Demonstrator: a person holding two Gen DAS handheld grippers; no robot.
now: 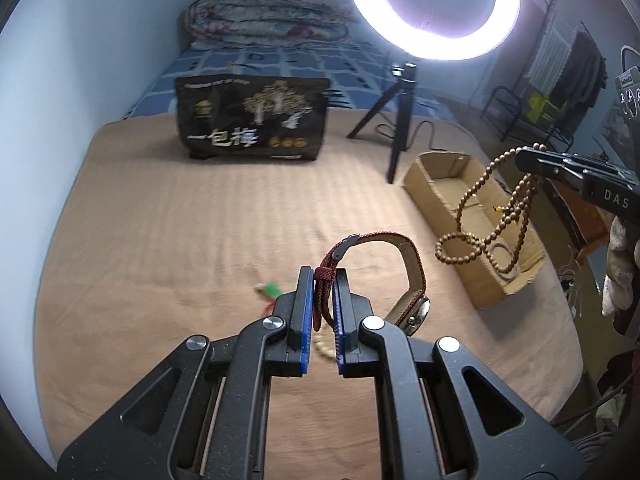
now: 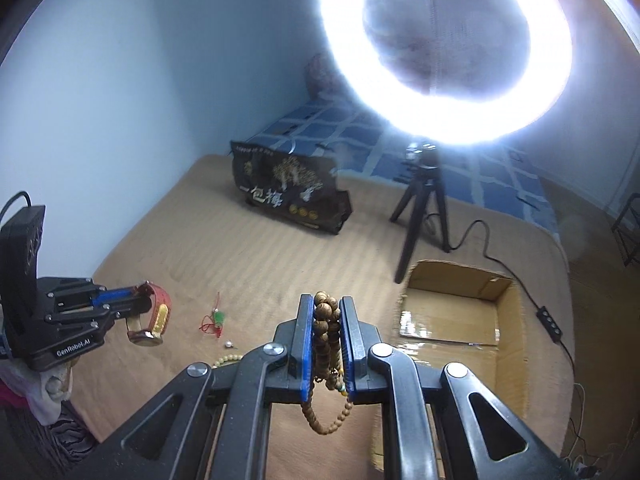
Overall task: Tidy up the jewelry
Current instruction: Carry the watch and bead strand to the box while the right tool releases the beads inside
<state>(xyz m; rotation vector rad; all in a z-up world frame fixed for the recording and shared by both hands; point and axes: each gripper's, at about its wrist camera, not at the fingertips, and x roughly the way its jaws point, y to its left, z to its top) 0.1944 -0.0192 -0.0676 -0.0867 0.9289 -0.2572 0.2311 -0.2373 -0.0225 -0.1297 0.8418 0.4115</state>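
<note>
My left gripper point(image 1: 323, 276) is shut on the red strap of a wristwatch point(image 1: 404, 276), which hangs above the tan blanket; the same watch point(image 2: 154, 316) shows at the left of the right wrist view, held by the left gripper point(image 2: 138, 300). My right gripper point(image 2: 326, 304) is shut on a long string of brown wooden beads point(image 2: 326, 332), whose loops dangle below the pads. In the left wrist view those beads point(image 1: 500, 216) hang from the right gripper point(image 1: 524, 158) over an open cardboard box point(image 1: 472, 216). The box point(image 2: 456, 316) lies just right of the right gripper.
On the blanket point(image 2: 240, 256) lie a red cord with a green charm point(image 2: 214, 318), a small silver piece point(image 2: 229, 345) and a pale bead bracelet point(image 2: 228, 359). A black printed bag point(image 1: 252, 118) stands at the back. A ring light point(image 1: 432, 8) on a tripod point(image 1: 396, 120) stands behind the box.
</note>
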